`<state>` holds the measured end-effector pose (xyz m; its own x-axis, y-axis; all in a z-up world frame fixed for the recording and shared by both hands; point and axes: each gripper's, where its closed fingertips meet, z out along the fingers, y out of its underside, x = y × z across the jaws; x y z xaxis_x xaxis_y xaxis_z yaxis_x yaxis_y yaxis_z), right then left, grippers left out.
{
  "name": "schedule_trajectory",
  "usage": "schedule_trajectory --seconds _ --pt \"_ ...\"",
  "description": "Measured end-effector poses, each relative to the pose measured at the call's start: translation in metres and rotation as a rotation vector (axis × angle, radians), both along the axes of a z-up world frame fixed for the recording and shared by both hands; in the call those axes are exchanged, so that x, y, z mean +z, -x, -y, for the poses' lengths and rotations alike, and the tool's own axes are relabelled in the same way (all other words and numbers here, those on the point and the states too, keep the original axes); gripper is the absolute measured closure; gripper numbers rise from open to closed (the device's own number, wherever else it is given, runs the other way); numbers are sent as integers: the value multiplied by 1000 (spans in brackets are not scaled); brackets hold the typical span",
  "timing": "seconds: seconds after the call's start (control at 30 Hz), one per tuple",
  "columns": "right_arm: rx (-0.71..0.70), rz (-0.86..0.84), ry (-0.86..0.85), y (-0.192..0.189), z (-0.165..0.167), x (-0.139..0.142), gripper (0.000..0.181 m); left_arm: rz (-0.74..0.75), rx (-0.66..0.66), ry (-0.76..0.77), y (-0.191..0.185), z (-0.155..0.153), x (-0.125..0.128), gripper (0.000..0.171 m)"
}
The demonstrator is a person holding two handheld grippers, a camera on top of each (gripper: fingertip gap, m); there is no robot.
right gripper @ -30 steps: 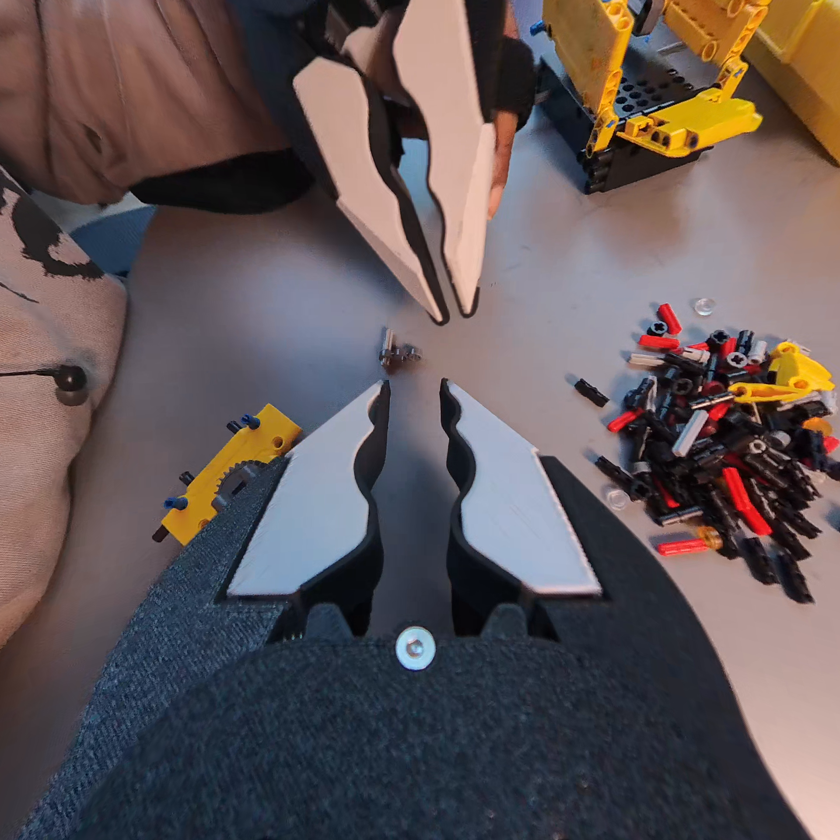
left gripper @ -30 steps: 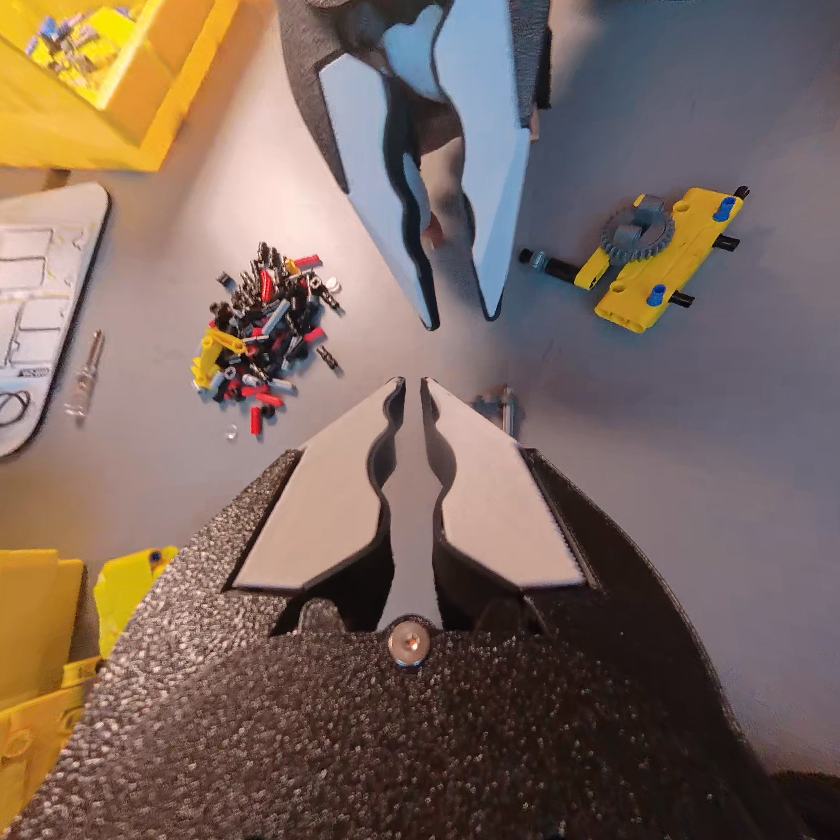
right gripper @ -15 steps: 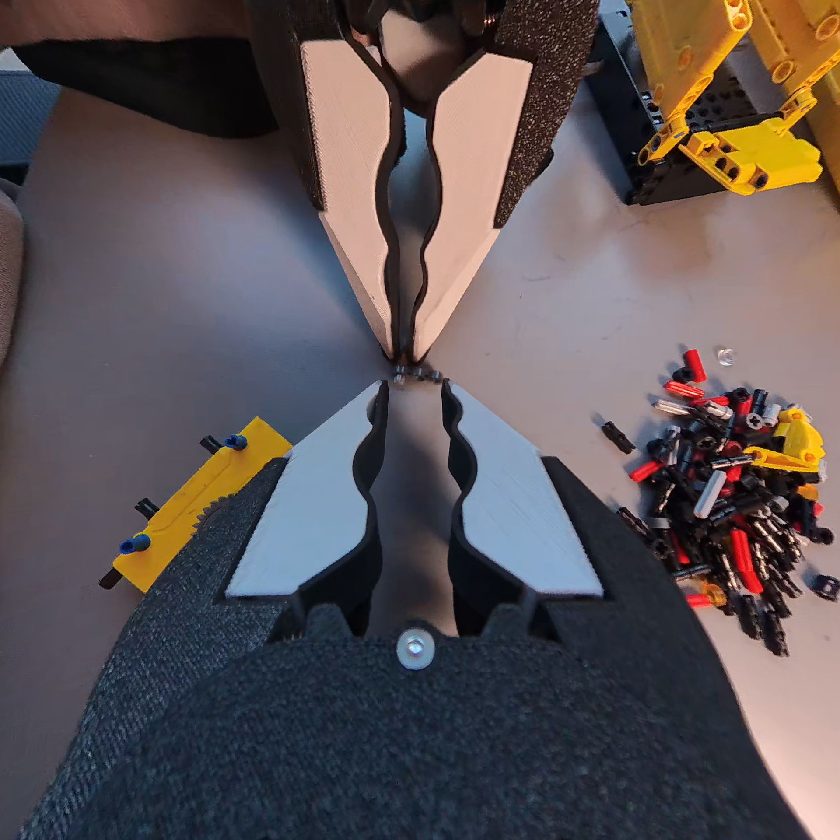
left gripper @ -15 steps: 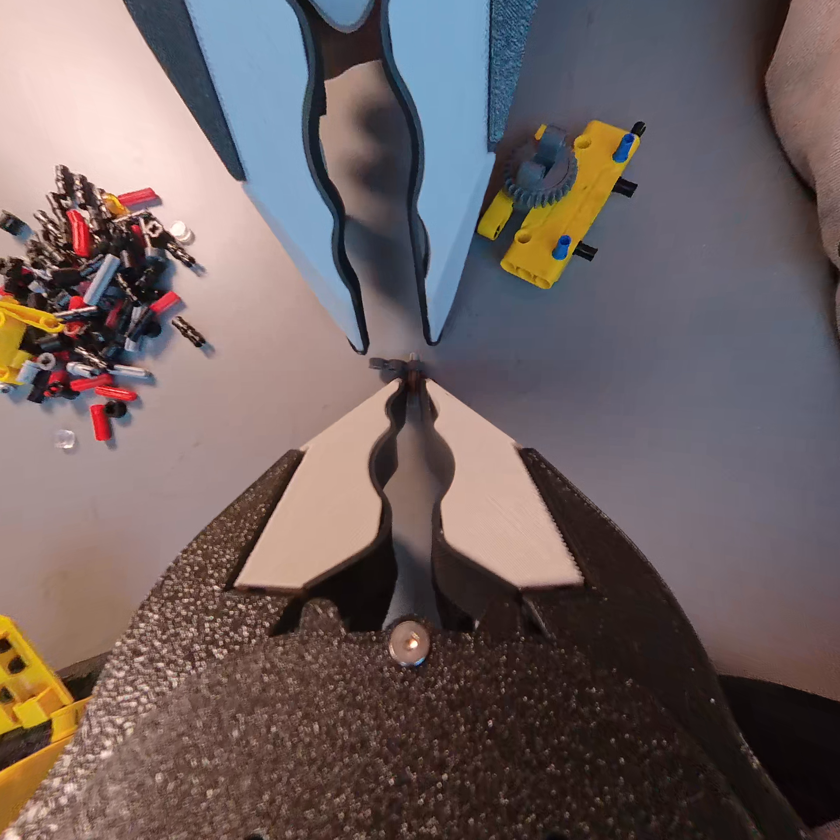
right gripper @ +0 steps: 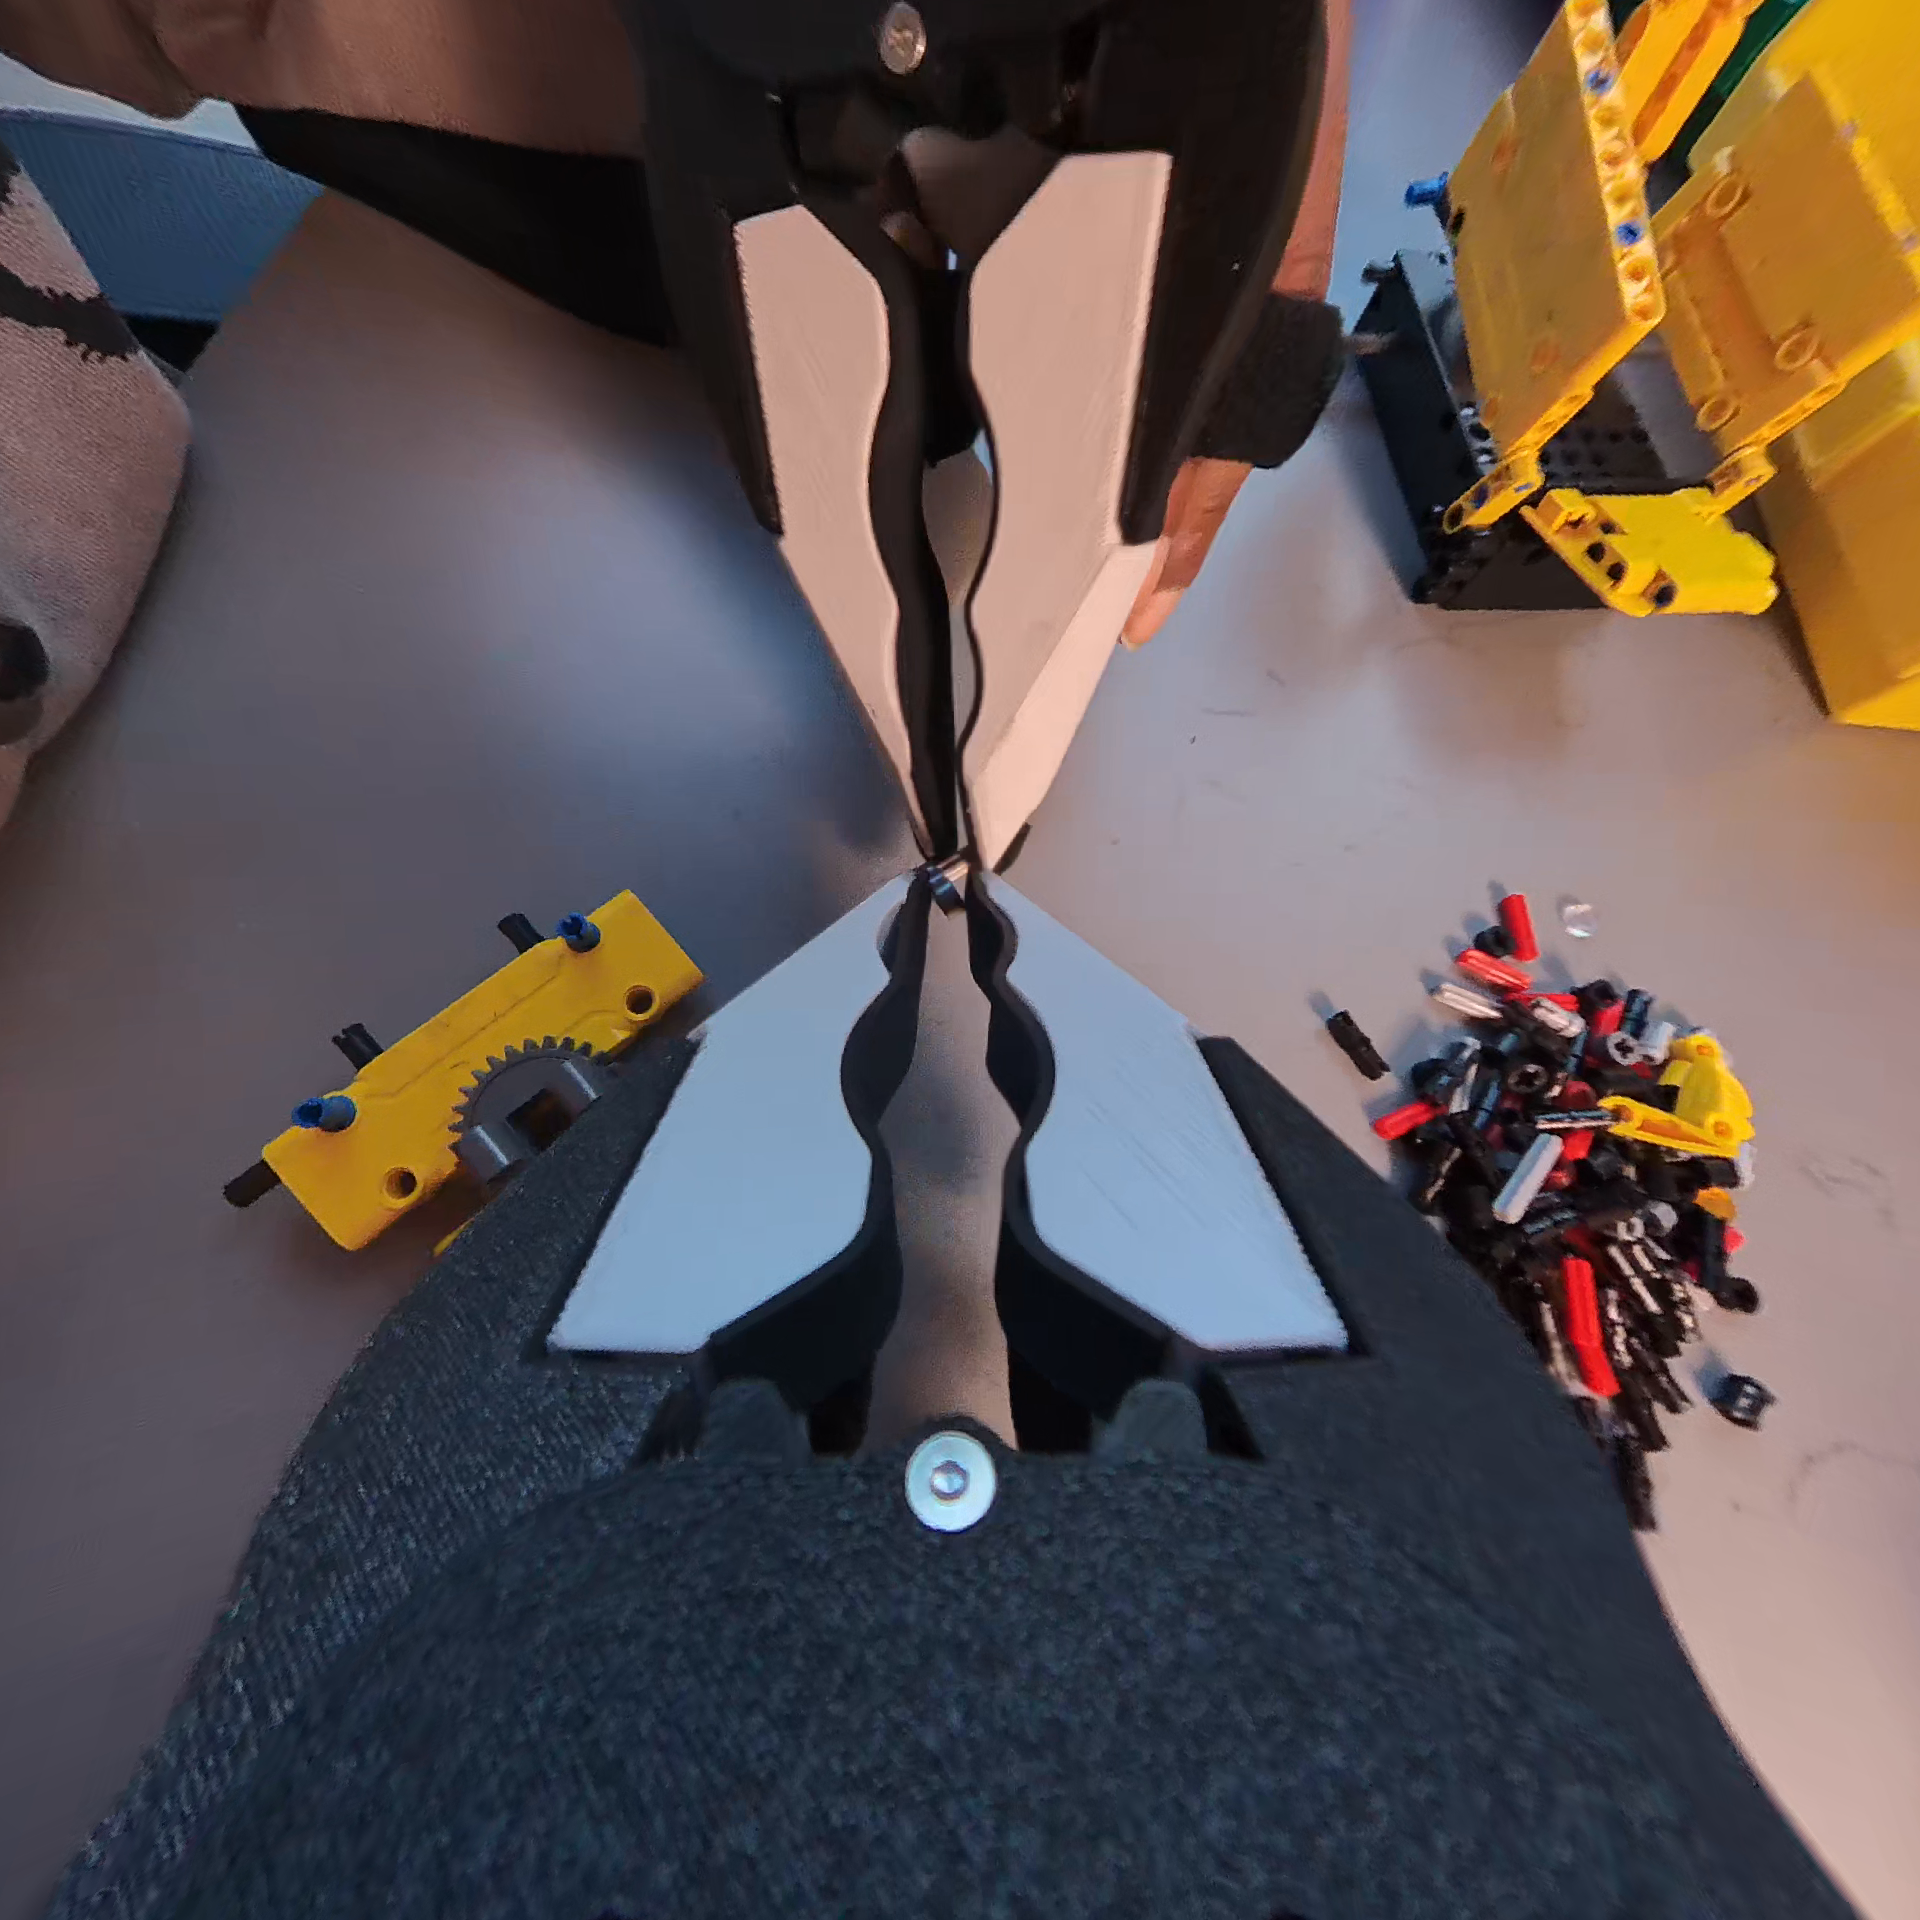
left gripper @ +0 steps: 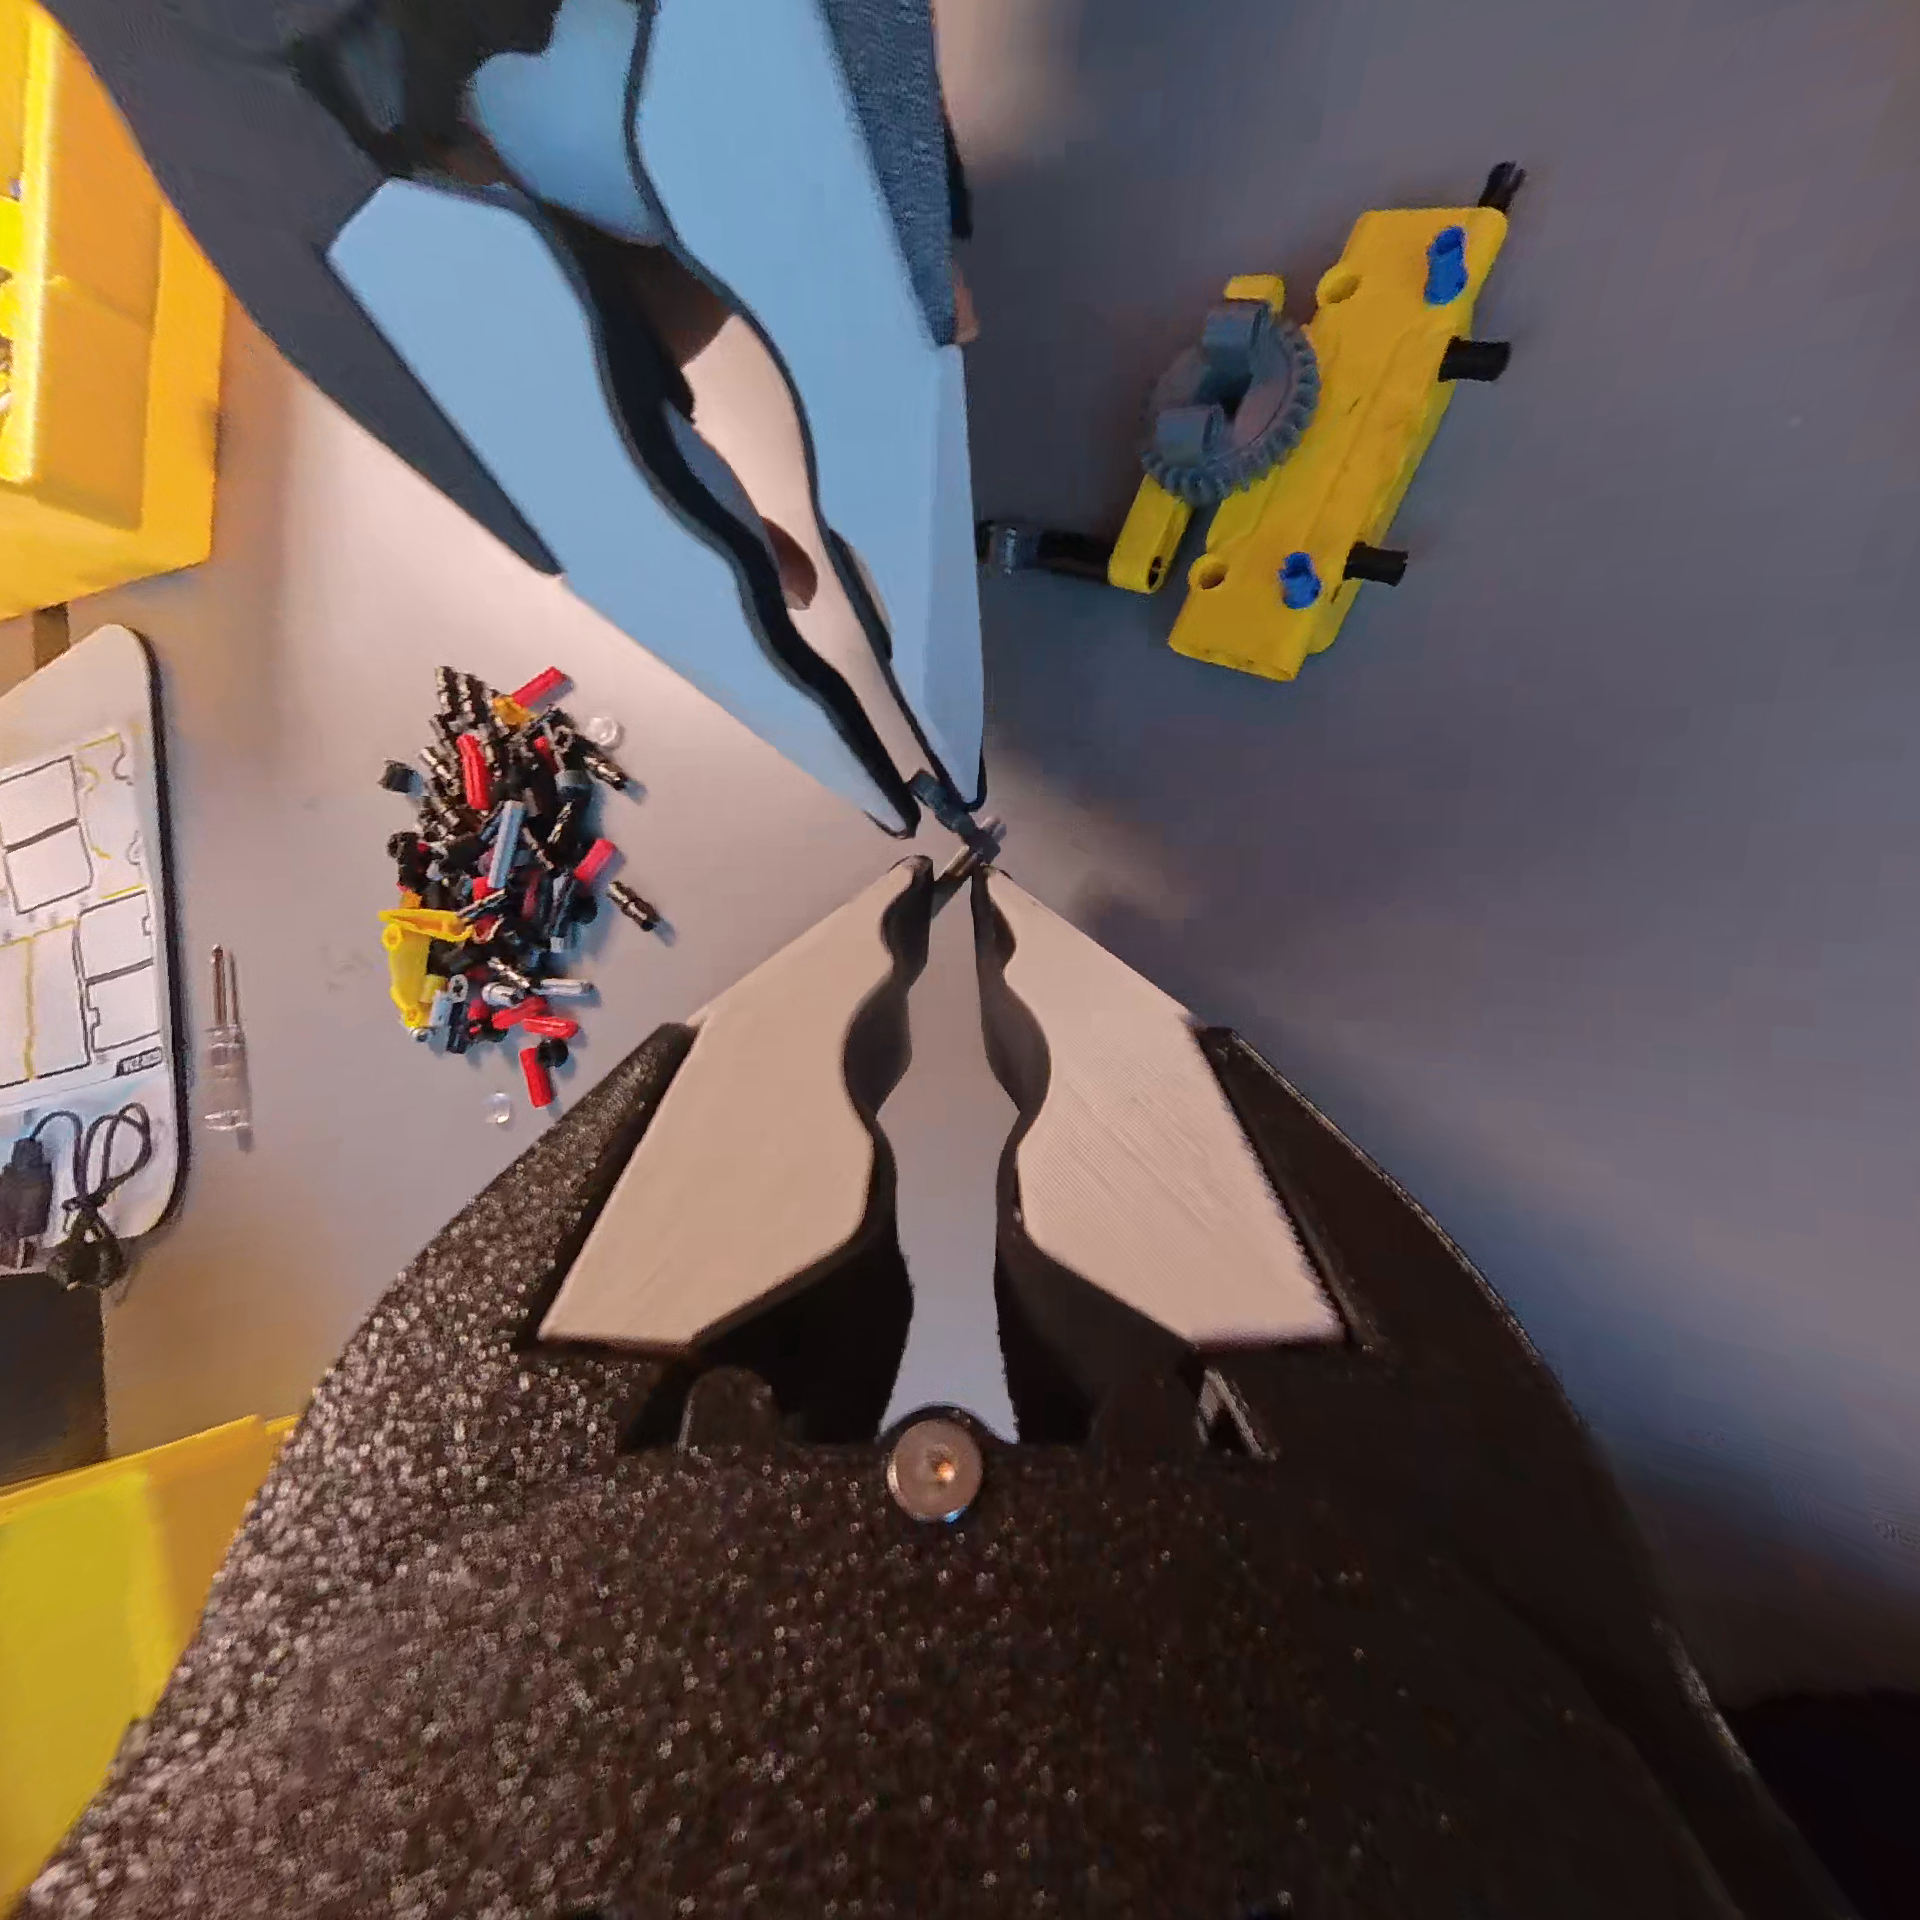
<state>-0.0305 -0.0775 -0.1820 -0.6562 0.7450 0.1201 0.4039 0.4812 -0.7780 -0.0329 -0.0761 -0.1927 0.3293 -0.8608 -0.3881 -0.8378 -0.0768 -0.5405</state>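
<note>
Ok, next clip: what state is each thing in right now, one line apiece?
left gripper: shut on the small pin.
right gripper: shut on the same small pin.
small pin: pinched between both grippers' tips.
yellow block with gear: lying flat on the table, untouched.
pile of small parts: loose heap on the table.

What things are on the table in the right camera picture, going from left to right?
Yellow block with a gear → small dark pin pinched between both gripper tips → pile of little pieces → big yellow model.
</note>
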Motion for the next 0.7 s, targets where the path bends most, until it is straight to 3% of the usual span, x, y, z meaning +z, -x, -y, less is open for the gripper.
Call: schedule_trajectory --seconds 0.13,0.3,0.5,0.57,0.7 --pt "2 -148 -41 2 -8 19 178 294 72 25 5 -10 24 163" --pt "60 -407 -258 4 -10 36 178 683 95 226 4 -8 49 152" --pt "130 -580 -369 -2 5 58 178 780 41 295 -6 0 58 155" --pt "142 -592 -387 -4 8 62 178 800 4 309 -10 5 62 163" --pt "144 -593 -398 -6 7 63 178 820 1 296 -8 5 67 161"
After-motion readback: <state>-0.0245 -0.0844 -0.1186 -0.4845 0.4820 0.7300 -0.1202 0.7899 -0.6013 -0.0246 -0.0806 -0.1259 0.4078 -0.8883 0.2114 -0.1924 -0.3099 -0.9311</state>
